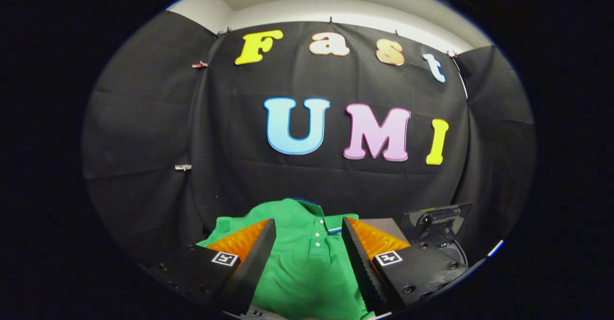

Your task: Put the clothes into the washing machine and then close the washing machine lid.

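Gripper fingers spread wide, holding nothing. Green polo shirt lies flat between and just ahead of them; washing machine sits beyond the right finger. Risk: pinching one thin layer, shirt slips or drags.

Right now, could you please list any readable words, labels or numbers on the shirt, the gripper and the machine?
Green shirt: no text.
Gripper, open with the shirt between its fingers: square code markers, no words.
Dark machine part beyond the fingers: nothing legible.
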`<state>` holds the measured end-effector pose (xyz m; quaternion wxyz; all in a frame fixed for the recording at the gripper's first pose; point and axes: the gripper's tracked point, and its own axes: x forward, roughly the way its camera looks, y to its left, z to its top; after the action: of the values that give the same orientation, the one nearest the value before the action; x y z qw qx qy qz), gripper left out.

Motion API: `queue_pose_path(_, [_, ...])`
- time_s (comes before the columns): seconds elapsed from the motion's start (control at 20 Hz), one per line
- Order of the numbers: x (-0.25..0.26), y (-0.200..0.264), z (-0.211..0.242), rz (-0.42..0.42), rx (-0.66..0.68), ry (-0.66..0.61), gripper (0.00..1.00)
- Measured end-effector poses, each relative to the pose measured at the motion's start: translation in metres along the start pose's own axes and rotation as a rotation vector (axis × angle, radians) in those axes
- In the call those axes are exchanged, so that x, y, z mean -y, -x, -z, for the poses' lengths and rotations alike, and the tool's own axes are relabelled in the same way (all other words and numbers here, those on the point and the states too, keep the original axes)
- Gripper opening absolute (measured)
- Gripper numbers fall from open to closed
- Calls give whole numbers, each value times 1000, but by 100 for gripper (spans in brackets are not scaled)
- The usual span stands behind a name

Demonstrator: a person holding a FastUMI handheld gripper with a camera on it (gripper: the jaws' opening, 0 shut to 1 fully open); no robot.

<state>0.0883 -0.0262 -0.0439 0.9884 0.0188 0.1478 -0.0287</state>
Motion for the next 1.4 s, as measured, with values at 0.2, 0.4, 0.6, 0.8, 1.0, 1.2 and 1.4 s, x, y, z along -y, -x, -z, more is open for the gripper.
queue_pose_path(0.2, [-1,-34,34,23,-200,-52,89])
queue_pose_path(0.4, [-9,-68,93,1,-425,29,89])
queue_pose_path(0.6, [-2,-70,106,-11,-556,-8,90])
queue_pose_path(0.8, [-5,-72,99,-36,-524,-32,92])
queue_pose_path(1.0, [3,-68,96,-33,-522,-53,53])
queue_pose_path(1.2, [4,-67,98,-72,-578,-142,21])
queue_pose_path(1.4, [3,-68,98,-120,-619,-133,21])
